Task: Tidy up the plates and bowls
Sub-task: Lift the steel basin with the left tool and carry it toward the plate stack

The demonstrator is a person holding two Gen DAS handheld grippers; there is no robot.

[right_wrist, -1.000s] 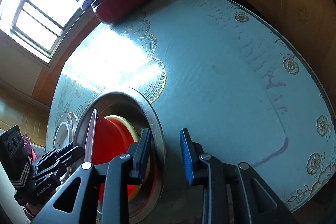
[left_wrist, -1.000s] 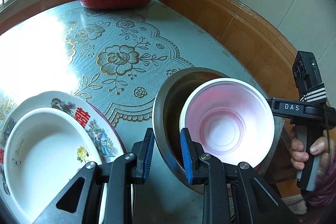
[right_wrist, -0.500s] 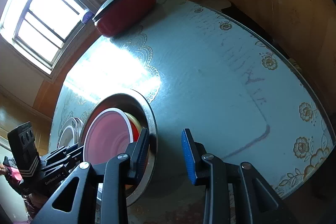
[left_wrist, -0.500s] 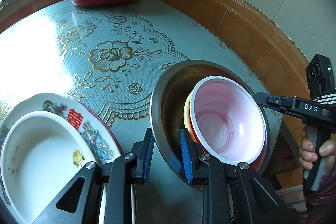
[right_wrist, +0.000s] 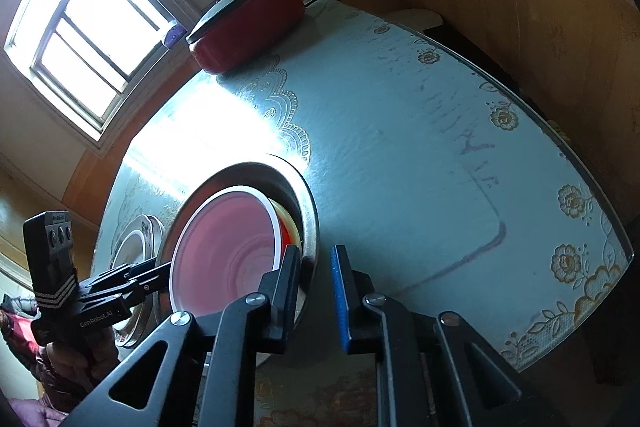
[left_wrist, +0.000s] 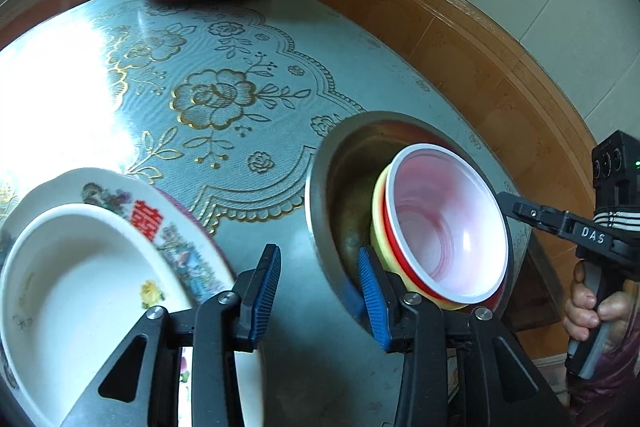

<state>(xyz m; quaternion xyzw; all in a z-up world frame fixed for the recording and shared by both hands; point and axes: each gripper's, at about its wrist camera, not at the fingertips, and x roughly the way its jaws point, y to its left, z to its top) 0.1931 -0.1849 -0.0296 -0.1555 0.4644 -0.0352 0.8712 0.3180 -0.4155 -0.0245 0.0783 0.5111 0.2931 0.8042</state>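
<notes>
Red bowl point(left_wrist: 444, 227) sits nested just right of the spreading, empty left claw point(left_wrist: 320, 287); contact seemingly none.

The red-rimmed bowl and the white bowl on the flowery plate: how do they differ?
The red-rimmed bowl is red outside with a pinkish-white inside; the white bowl is plain white with a small yellow flower. The red-rimmed bowl sits nested in a yellow bowl inside the steel basin; the white bowl rests on the decorated plate. The red-rimmed bowl looks deeper, the white bowl shallower. Both are round, open side up and empty.
</notes>
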